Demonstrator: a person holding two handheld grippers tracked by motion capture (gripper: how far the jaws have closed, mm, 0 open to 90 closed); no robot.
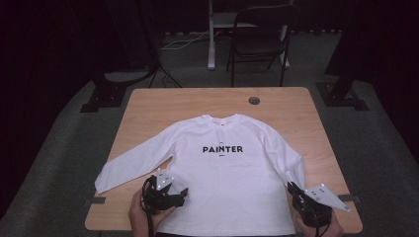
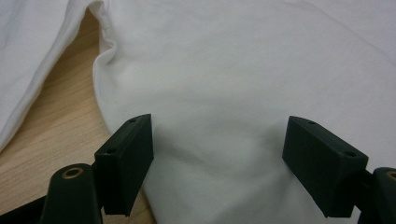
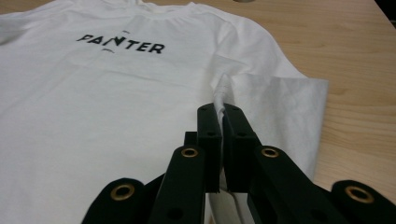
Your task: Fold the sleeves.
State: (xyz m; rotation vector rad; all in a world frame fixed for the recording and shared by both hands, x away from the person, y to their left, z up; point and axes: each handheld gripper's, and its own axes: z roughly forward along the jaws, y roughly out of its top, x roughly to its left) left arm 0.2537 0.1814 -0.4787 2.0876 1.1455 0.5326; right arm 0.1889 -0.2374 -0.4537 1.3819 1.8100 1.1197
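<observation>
Right gripper (image 3: 223, 112), jaws clamped on the right sleeve (image 3: 275, 100) of the white long-sleeved cotton T-shirt (image 1: 222, 163), should fold it flat across the "PAINTER" print (image 1: 222, 149); left gripper (image 2: 219, 140), jaws wide over the hem, pins cloth.

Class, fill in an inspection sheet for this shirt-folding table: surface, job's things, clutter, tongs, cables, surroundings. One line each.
Surface: wooden table, with a round grommet hole near the far edge.
Job's things: white long-sleeve shirt printed PAINTER, lying flat, front up, one sleeve stretched out, the other sleeve folded down along the body.
Clutter: nothing seen.
Tongs: left tongs open over the shirt's body near its side edge; right tongs shut on the folded sleeve's fabric.
Cables: a black cable loops beside the left tongs.
Surroundings: dark room, grey floor, folding chair beyond the table.
</observation>
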